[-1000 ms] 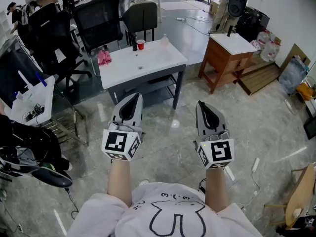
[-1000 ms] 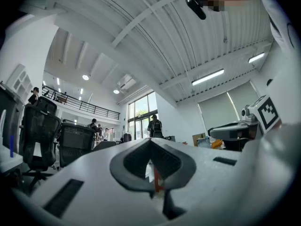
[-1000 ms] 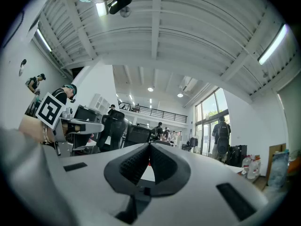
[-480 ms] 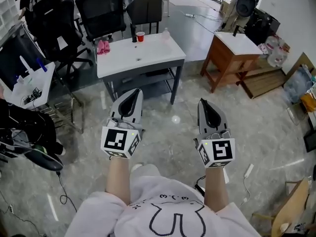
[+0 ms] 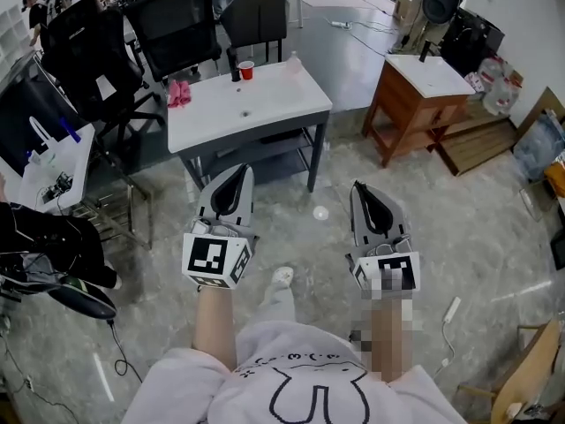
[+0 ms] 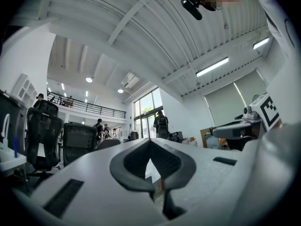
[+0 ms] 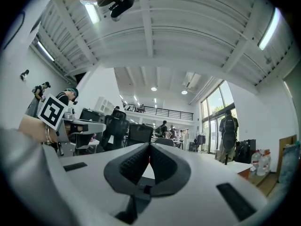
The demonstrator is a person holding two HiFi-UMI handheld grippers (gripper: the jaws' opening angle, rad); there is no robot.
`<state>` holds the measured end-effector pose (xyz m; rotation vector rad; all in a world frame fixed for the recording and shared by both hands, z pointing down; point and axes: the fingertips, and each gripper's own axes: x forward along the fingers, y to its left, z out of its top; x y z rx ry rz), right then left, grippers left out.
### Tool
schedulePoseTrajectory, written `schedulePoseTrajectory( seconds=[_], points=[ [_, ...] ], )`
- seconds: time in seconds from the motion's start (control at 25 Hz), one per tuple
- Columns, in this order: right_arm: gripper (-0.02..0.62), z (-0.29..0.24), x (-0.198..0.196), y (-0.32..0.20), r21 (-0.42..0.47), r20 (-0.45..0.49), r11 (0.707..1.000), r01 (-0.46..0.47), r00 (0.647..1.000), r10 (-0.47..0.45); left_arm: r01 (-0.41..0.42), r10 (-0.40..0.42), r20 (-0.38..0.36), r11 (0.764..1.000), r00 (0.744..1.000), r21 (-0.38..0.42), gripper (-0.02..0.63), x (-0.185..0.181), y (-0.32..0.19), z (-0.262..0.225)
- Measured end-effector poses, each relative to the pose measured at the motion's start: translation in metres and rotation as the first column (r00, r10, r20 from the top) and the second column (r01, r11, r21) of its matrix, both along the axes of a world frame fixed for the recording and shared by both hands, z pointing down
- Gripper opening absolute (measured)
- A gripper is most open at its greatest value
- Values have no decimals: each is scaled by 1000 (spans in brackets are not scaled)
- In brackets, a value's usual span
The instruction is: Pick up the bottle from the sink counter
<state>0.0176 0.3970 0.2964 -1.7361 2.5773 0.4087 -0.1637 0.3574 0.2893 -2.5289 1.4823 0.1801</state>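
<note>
The white sink counter [image 5: 265,104] stands ahead across the floor in the head view. At its far edge are a dark bottle [image 5: 235,67], a red cup [image 5: 246,69] beside it, and a small clear bottle [image 5: 292,60] further right. A pink cloth [image 5: 179,94] lies at the left end. My left gripper [image 5: 239,171] [image 6: 150,141] and right gripper [image 5: 357,186] [image 7: 150,145] are held level in front of the person, well short of the counter. Both are shut with nothing between the jaws. The gripper views show mostly ceiling and the far room.
A wooden cabinet with a white top [image 5: 415,95] stands to the right of the counter. Black office chairs [image 5: 172,29] are behind it. A white desk with small items [image 5: 53,170] and a dark bag [image 5: 75,294] are at the left. A cable [image 5: 450,312] lies on the floor.
The person has stepped forward, so the counter sits a little nearer and lower in the head view. Both grippers keep the same pose, shut.
</note>
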Motion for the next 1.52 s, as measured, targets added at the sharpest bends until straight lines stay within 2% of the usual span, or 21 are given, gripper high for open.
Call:
schedulePoseTrajectory(
  seconds=[0.32,0.8,1.16,1.52],
  points=[
    [25,1,13,-99,-8,11,999,-39,999,39,-24,24,1,1000,1000,1,9,8,-103,3],
    [25,3,4,-268,-46,17,997,-64,998,64,-42,42,18,999,999,-24,9,1,-278,8],
    [25,12,5,-333,-62,38,995,-73,996,76,-50,51,33,998,998,-25,9,-3,-344,10],
    [25,23,27,-387,-85,55,994,-63,996,67,-30,31,21,998,999,-53,9,15,-396,19]
  ],
)
